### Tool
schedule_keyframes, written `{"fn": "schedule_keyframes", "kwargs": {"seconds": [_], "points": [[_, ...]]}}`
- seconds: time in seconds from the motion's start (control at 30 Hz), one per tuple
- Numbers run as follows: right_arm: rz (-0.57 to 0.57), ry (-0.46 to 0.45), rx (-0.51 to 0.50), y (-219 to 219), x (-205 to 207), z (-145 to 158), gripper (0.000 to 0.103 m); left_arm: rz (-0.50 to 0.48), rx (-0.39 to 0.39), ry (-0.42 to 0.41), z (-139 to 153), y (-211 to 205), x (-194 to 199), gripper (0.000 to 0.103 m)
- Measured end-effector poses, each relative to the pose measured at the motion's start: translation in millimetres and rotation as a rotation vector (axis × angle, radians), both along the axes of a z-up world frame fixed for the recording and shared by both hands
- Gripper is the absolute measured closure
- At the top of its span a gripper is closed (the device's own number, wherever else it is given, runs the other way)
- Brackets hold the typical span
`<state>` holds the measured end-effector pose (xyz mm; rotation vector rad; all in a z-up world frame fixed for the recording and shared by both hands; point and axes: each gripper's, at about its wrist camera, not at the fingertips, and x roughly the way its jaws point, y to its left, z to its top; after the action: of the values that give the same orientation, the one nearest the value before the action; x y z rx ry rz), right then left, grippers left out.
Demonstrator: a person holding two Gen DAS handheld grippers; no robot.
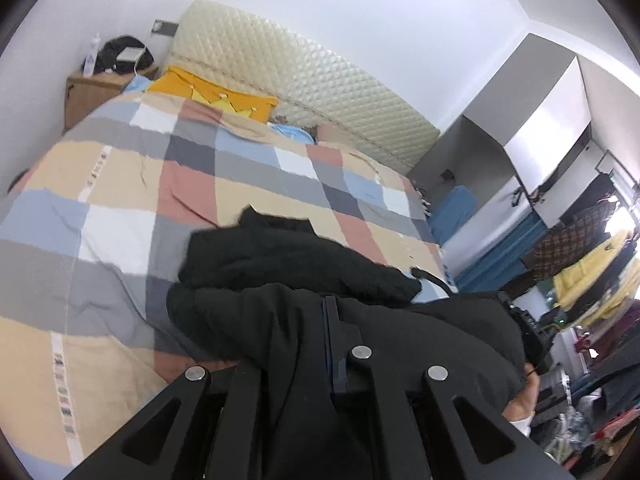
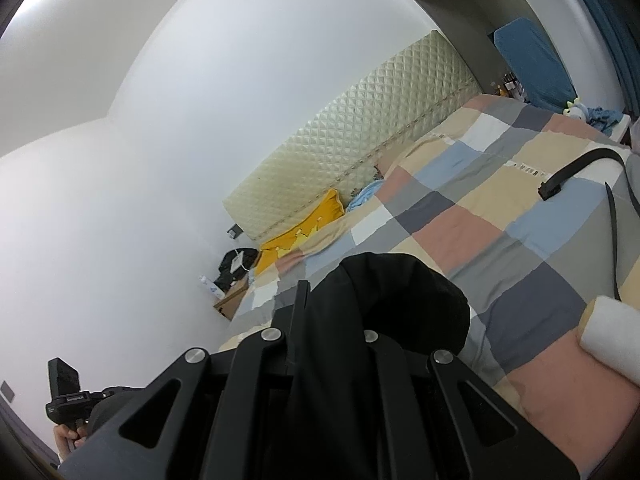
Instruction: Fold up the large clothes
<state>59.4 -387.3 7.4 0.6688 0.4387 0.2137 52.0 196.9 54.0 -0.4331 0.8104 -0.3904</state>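
A checked bedspread (image 1: 120, 184) fills the frame's middle under a quilted headboard (image 1: 320, 80). Your left gripper (image 1: 332, 320) is clamped on the black garment (image 1: 288, 256) at lower centre; your right gripper (image 2: 332, 312) also pinches it, lower centre.

Right tongs (image 2: 334, 312) pinch black garment (image 2: 384, 292) above the checked bed (image 2: 500, 200); yellow pillow (image 2: 304, 228) at ten o'clock.

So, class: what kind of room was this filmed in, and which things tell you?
Most likely a bedroom: a bed with a checked cover, a quilted headboard and a yellow pillow.
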Motion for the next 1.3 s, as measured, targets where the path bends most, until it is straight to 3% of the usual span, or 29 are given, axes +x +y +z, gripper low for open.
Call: {"fn": "schedule_keyframes", "kwargs": {"seconds": [0.13,0.33,0.53,0.7,0.83,1.07,1.3], "points": [[-0.016,0.021,-0.057,3,34,-3,0.094,0.093,0.09,-0.077,-2,-7,35,0.097],[-0.047,0.063,-0.061,-5,91,-20,0.094,0.143,0.231,-0.157,-12,-37,99,0.097],[-0.057,0.098,-0.139,-6,151,-46,0.093,0.188,0.348,-0.159,-37,-60,169,0.095],[-0.062,0.176,-0.219,-1,200,-90,0.093,0.255,0.367,-0.09,-81,-70,223,0.095],[-0.028,0.243,-0.258,-6,233,-114,0.093,0.304,0.3,-0.026,-106,-67,256,0.095],[0.007,0.319,-0.296,-3,293,-133,0.093,0.375,0.366,-0.034,-129,-77,295,0.094],[0.034,0.375,-0.323,6,325,-165,0.092,0.365,0.425,-0.009,-161,-87,336,0.094]]}}
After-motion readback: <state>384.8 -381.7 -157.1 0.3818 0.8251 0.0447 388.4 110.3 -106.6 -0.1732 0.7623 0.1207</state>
